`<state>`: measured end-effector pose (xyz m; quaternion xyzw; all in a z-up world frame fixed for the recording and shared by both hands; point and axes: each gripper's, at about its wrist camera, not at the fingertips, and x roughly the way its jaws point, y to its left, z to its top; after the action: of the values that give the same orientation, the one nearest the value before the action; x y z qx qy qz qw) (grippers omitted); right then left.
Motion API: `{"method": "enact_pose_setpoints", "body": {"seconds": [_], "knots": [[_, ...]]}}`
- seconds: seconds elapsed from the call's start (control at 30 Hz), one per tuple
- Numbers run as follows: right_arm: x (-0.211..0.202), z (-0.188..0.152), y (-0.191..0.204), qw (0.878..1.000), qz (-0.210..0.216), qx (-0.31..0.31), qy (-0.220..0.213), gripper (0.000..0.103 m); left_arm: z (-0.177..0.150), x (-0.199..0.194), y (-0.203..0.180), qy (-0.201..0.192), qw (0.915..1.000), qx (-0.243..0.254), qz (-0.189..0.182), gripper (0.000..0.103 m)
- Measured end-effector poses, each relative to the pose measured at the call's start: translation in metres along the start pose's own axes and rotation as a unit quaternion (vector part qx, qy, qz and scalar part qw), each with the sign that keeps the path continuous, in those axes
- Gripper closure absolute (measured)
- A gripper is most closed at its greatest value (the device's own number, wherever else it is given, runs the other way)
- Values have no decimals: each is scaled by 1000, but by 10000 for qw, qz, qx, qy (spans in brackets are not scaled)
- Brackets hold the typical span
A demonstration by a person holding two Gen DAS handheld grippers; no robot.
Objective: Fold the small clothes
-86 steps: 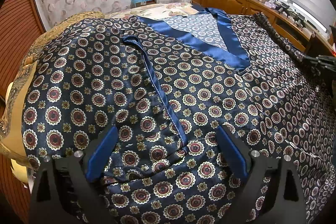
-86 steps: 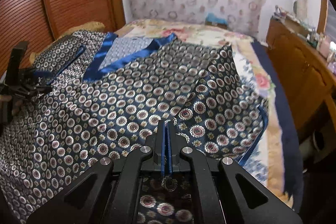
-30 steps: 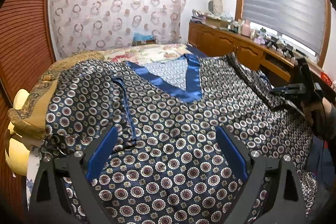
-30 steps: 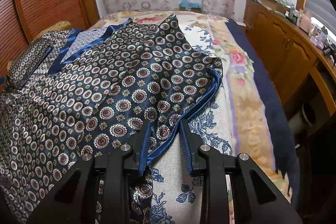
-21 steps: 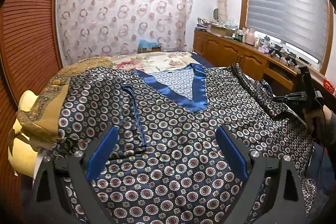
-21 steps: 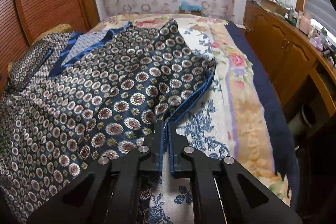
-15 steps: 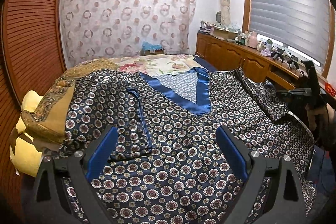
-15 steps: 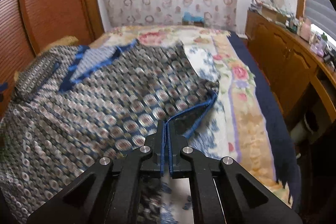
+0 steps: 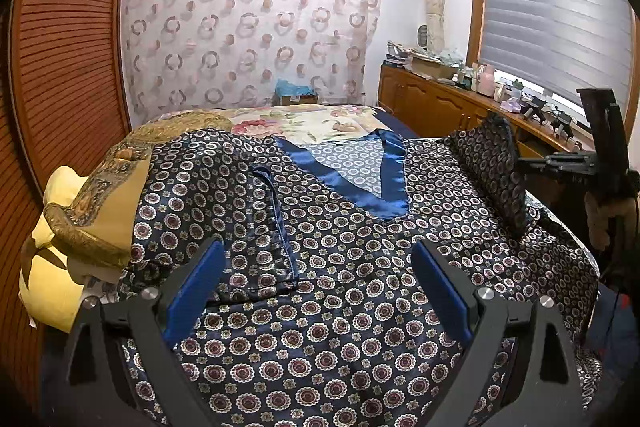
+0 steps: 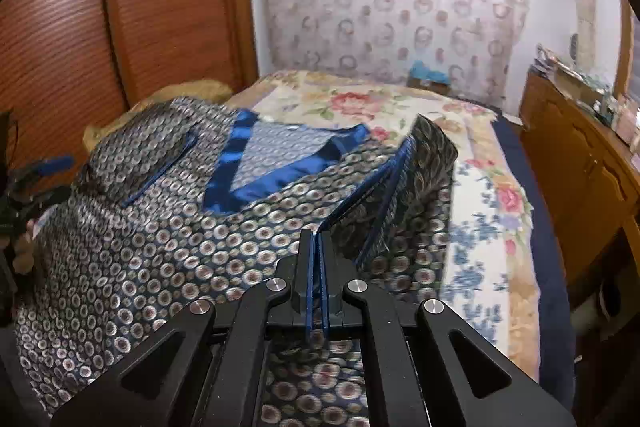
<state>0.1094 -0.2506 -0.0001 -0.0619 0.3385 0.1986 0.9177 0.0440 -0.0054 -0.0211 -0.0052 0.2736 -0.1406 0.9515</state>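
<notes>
Left wrist view: our left gripper [image 9: 316,291] stands wide apart, patterned top [image 9: 340,267] spread on the bed [image 9: 316,119] beneath it.
Right wrist view: our right gripper [image 10: 318,247] is clamped on the top's blue-trimmed sleeve edge [image 10: 384,183], lifted ahead of it.

The left wrist view is taken from low over the near edge of the bed [image 9: 320,123], looking forward and slightly down between the spread left tongs [image 9: 316,287] toward the patterned curtain [image 9: 248,27] and the window side. The right wrist view is taken from the bed's right part, angled down past the closed right tongs [image 10: 318,267], somewhat blurred. The patterned garment [image 9: 340,247] with its blue V-neck [image 10: 256,179], the curtain and the wooden cabinets [image 10: 580,179] are shared by both.
</notes>
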Motion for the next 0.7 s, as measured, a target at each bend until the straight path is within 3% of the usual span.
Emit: {"method": "enact_pose_setpoints", "body": {"seconds": [0.03,0.1,0.23,0.63,0.7], "knots": [[3,-1,6,10000,6,-64,26,100,0,0,1,-3,10000,-14,4,8],[6,-2,9,10000,-43,-64,46,74,-1,-1,4,-7,10000,-34,16,8],[11,-6,0,9995,-296,-23,105,60,-3,-1,10,-1,10000,-69,50,8],[41,-42,-63,9911,-805,544,906,60,-3,1,15,14,9998,-159,106,8],[45,-47,-64,9899,-873,498,995,70,-3,2,15,28,9998,-157,113,8]]}}
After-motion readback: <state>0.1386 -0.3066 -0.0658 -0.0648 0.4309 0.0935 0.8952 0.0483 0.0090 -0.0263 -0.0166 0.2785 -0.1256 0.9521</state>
